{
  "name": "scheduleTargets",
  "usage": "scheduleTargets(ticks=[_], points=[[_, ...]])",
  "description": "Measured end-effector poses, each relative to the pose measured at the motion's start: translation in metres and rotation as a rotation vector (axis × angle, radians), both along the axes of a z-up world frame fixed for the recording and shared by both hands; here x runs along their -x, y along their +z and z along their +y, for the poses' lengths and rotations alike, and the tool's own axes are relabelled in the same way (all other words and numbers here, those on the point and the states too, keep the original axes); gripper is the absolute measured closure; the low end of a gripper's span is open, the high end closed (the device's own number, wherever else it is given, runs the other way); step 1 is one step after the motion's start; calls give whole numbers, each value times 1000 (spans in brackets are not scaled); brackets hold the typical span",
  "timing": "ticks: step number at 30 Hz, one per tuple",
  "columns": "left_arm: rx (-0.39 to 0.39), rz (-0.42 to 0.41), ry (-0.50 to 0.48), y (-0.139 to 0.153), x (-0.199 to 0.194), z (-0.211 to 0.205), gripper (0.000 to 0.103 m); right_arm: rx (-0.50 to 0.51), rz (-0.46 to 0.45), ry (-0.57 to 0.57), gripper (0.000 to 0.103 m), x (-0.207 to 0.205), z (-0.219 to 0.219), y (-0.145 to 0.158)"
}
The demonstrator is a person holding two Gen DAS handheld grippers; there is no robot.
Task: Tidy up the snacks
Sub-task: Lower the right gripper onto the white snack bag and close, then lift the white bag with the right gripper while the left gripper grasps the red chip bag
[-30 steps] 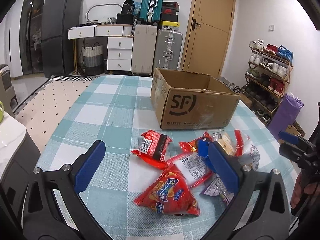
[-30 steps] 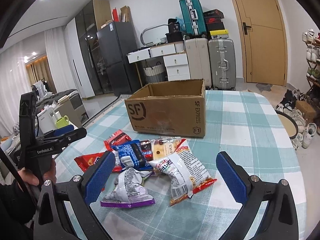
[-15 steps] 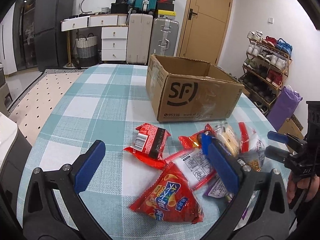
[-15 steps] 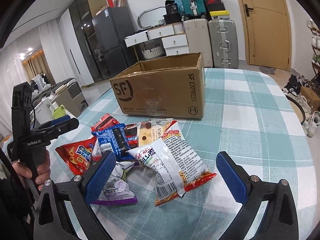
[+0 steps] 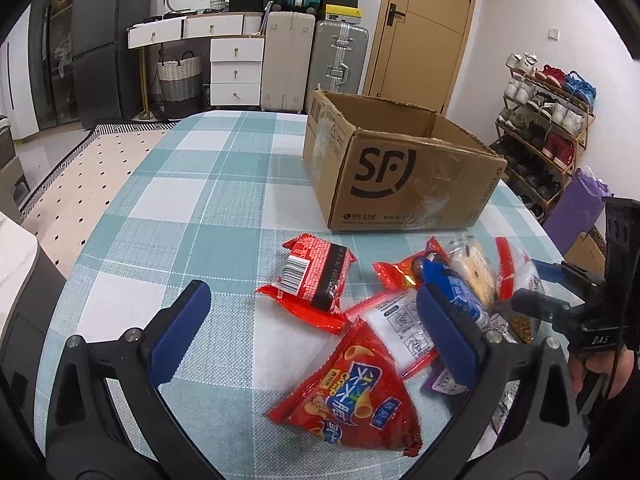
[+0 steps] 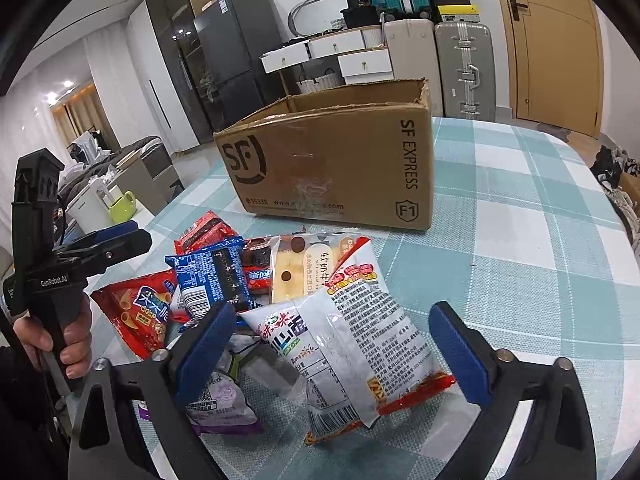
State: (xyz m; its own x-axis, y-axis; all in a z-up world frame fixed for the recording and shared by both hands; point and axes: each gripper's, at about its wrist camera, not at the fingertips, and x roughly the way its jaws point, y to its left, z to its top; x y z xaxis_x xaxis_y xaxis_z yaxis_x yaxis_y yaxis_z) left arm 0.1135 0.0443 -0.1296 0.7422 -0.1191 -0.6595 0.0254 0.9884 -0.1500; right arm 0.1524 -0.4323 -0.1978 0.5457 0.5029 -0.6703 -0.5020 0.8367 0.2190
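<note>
Right tongs (image 6: 334, 350), jaws just narrowing yet clear, straddle the white crinkly noodle-snack bag (image 6: 352, 344) atop the checked surface (image 6: 520, 240); light, slippery, crushable, best pinched mid-body; left tongs (image 5: 316, 332) wide, empty.

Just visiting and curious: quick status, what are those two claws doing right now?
Left gripper open, empty, over red triangular crisp bag. Right gripper open, jaws just narrowing around white noodle packet, no contact. Brown cardboard box empty-looking, path clear.
</note>
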Motion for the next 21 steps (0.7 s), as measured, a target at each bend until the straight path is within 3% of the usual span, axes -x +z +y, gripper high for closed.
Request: scheduleTargets(ticks=[9, 12, 14, 21], points=[[8, 22, 19, -5, 1, 6, 0, 1, 5, -2, 12, -2, 1, -2], [-15, 39, 44, -6, 2, 8, 0, -8, 6, -4, 21, -2, -1, -2], [-7, 42, 46, -5, 3, 9, 0, -4, 14, -12, 45, -3, -1, -4], [-3, 33, 67, 3, 13, 14, 0, 4, 42, -5, 55, -4, 1, -8]])
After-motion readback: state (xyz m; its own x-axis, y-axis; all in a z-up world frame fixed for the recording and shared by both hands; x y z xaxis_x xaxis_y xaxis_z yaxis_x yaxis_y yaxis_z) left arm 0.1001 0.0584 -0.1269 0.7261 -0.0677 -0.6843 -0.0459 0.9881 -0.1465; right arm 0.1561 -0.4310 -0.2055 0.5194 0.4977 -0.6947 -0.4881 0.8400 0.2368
